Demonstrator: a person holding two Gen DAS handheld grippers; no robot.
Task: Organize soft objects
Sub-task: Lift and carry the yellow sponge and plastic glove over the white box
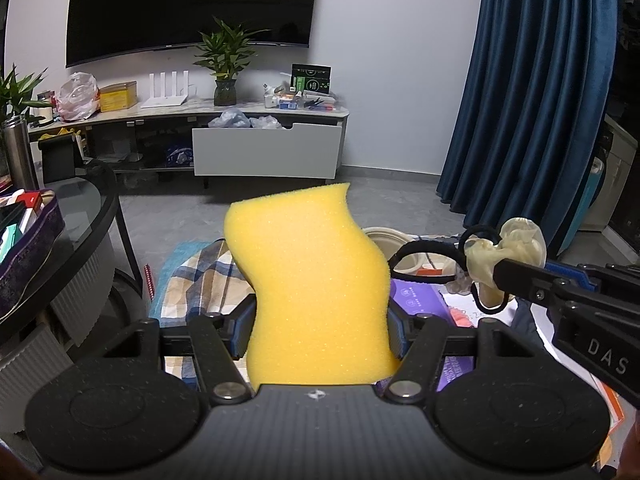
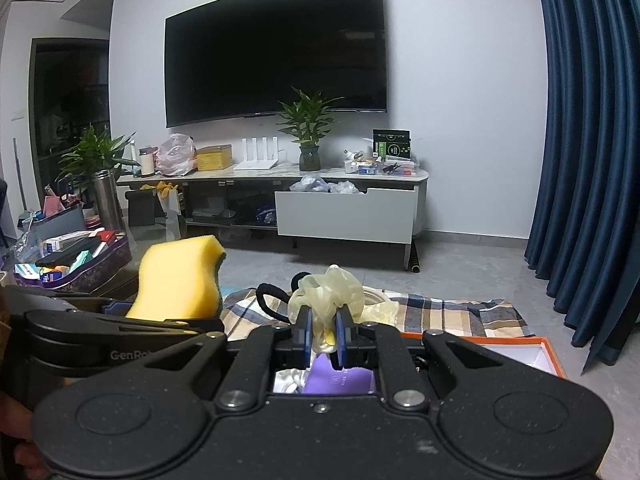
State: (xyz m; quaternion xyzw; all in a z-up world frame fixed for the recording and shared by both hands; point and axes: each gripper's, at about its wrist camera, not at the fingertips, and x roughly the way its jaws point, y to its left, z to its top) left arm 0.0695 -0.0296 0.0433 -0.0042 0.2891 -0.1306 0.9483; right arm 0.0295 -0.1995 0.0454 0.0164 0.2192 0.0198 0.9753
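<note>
A wavy yellow sponge [image 1: 316, 280] with a green scrub side stands upright between the blue pads of my left gripper [image 1: 320, 334], which is shut on its lower part. From the right wrist view the sponge [image 2: 176, 280] and left gripper [image 2: 120, 312] appear at the left. My right gripper [image 2: 324, 336] is shut on a crumpled pale latex glove [image 2: 332, 288], with a black hair tie [image 2: 268, 296] hanging beside it. In the left wrist view the right gripper [image 1: 500, 272] holds the glove [image 1: 516, 240] in the air at the right. Both grippers hover above the floor items.
A plaid cloth [image 2: 440, 312] lies on the grey floor below, with a purple box [image 1: 420, 300] and an orange-rimmed box [image 2: 520, 354] near it. A round glass table [image 1: 92, 216] with a full tin [image 1: 28, 232] stands left. A TV stand's open drawer [image 1: 264, 152] is ahead, a blue curtain [image 1: 520, 100] at right.
</note>
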